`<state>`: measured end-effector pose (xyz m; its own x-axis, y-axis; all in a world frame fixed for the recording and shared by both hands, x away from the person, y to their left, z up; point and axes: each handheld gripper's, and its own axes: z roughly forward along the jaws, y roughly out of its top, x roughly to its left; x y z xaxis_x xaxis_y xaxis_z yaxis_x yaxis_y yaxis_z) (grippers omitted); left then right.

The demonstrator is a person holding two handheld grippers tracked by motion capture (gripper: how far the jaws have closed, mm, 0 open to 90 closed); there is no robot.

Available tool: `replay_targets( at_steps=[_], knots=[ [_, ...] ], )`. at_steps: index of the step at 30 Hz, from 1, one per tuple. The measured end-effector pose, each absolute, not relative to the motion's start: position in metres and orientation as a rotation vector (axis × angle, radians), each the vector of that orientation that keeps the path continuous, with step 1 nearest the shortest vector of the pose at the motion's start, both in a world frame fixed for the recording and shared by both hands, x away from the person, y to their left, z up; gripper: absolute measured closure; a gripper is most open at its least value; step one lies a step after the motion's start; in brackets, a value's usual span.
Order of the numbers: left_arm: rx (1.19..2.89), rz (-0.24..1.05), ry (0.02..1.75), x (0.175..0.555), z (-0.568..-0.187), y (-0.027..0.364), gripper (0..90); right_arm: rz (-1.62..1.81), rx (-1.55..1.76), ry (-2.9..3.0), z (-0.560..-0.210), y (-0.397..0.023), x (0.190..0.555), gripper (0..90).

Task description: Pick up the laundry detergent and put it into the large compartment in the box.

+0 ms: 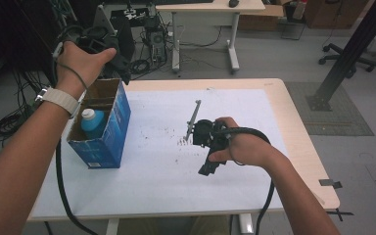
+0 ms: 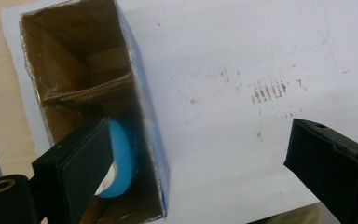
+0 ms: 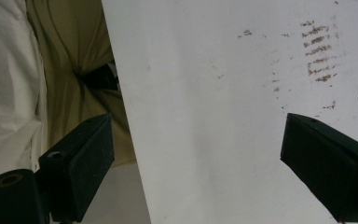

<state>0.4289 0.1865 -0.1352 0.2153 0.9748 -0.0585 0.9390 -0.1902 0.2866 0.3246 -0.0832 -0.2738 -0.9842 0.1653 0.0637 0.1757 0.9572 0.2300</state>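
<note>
**One box, one bottle, two grippers held apart**

One blue cardboard box (image 1: pixel 108 128) is seen standing open-topped near the left edge of the white sheet (image 1: pixel 156 171) that covers the table (image 1: pixel 301 142). Two compartments can be counted inside it, split by a single cardboard divider (image 2: pixel 91 87). In the compartment nearer the person one light-blue bottle (image 1: pixel 93 122) with a white cap is lodged; the farther compartment looks bare brown card.

The left gripper (image 1: pixel 108 54) is held in the air above the far end of the box. In the left gripper view its two black jaws are spread wide, nothing between them — the box opening and the bottle (image 2: pixel 120 159) are seen below, partly behind one jaw.

The right gripper (image 1: pixel 210 154) is held low over the middle of the sheet, well apart from the box, its jaws pointing back toward the person. In the right gripper view its two jaws are likewise spread, nothing pinched — the near edge of the sheet and pale clothing lie below them.

One patch of brown scuff marks (image 1: pixel 182 142) is seen on the sheet, just beside the right gripper.
</note>
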Motion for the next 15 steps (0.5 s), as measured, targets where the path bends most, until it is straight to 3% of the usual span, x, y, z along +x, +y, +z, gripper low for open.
replay_targets(
  at_steps=[15],
  knots=[
    [2.251, 0.190, 1.785, 0.439, -0.138, 0.147, 7.8, -0.378, -0.270, -3.069, -0.273, -0.084, 0.323, 10.0]
  ],
)
